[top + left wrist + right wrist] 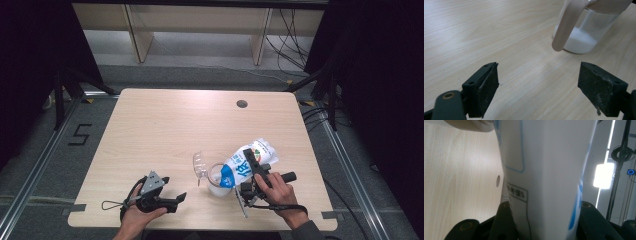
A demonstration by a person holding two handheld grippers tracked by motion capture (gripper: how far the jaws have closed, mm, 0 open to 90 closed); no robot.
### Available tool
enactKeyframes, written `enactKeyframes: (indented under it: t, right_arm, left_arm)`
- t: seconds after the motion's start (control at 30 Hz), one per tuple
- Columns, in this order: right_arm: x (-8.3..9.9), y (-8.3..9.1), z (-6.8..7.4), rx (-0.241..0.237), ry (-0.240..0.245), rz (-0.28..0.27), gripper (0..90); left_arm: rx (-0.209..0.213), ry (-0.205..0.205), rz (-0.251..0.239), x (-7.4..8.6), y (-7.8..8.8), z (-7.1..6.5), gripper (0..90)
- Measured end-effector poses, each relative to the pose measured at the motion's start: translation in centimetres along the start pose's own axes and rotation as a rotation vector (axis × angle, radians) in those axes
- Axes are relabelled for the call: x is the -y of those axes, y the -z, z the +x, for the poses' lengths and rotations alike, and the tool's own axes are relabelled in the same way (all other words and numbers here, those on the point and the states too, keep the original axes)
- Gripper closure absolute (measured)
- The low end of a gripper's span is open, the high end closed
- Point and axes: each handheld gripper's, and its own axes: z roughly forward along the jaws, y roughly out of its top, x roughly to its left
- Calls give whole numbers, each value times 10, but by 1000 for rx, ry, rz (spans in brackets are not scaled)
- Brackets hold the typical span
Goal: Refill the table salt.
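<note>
Nearest the camera in the high view, the left gripper [177,198] rests on the wooden table [160,130] near its front edge, jaws spread wide with nothing between them. Just beyond, the right gripper [254,170] clamps a white and blue milk carton [247,162], tilted with its top over a clear pitcher [216,181]. White liquid lies in the pitcher's bottom, and its lid stands open to the left.

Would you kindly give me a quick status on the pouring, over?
Right gripper shut on carton, tipped over the jug. Left gripper open, idle on table. White liquid low in jug. Nothing in the way.
</note>
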Motion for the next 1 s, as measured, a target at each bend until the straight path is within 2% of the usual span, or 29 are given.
enactKeyframes:
  t: [0.1, 0.13, 0.17, 0.2, 0.3, 0.33, 0.47, 0.5, 0.53, 0.57, 0.6, 0.63, 0.67, 0.7, 0.73, 0.77, 0.8, 0.83, 0.87, 0.9, 0.97, 1.0]
  right_arm:
    - [0, 0, 0, 2, -3, 2, 679]
    - [0, 2, 0, -13, -6, 23, 680]
    - [0, 2, 0, -13, -6, 23, 680]
    - [0, 1, 3, 13, -33, 5, 682]
    - [0, 1, 3, 12, -35, 3, 683]
    - [0, 1, 2, -3, -18, 13, 684]
    - [1, 0, 1, 6, 1, -7, 686]
    - [1, 2, 1, -20, 6, 23, 686]
    - [1, 0, -1, 0, 29, 1, 687]
    - [1, -2, -3, 19, 72, -24, 687]
    - [2, 1, 4, -1, -24, 16, 687]
    - [2, 1, 2, 4, -3, 17, 687]
    - [1, 0, -4, 7, 85, -7, 688]
    - [1, 1, 0, -4, 28, 11, 688]
    - [1, 2, 0, -17, 22, 28, 689]
    - [0, 0, -4, 0, 75, 1, 689]
    - [1, 2, 0, -9, 29, 20, 690]
    - [1, 2, 1, -18, 25, 26, 690]
    - [1, 2, 0, -19, 42, 18, 691]
    - [1, 1, -1, -19, 53, 14, 691]
    - [1, 3, 1, -22, 27, 31, 692]
    - [0, 3, 1, -19, 31, 41, 693]
  left_arm:
    - [0, 1, -2, 0, 0, 0, 163]
    - [3, -2, 0, 0, 0, 0, 163]
    - [4, -4, 0, 0, 0, 0, 163]
    - [1, -13, -1, 0, 1, 1, 163]
    - [2, 0, -1, 0, 0, 0, 163]
    - [1, -7, 4, 0, 0, 0, 164]
    - [-3, -10, 14, 0, 0, 0, 182]
    - [-2, -12, 11, 0, -1, 0, 182]
    - [2, -19, 6, 0, -1, 0, 182]
    - [-5, -11, 10, 0, 0, 0, 181]
    - [-6, -7, 7, 0, 0, 0, 179]
    - [-4, -6, 5, 0, 0, 0, 177]
    - [-3, -8, 6, 0, 0, 0, 177]
    - [-3, -2, 3, 0, 0, -1, 177]
    - [-3, -3, 4, 0, 0, 0, 177]
    - [-2, -2, 4, 0, 0, 0, 177]
    - [-3, -7, 8, 0, 0, 0, 177]
    - [-3, -16, 7, 0, 0, 0, 176]
    - [-4, -21, 9, 0, 0, 0, 176]
    - [-3, -5, 8, 0, 0, 0, 175]
    - [-3, -7, 8, 0, 0, 0, 173]
    - [-3, -19, 11, 0, 0, 0, 173]
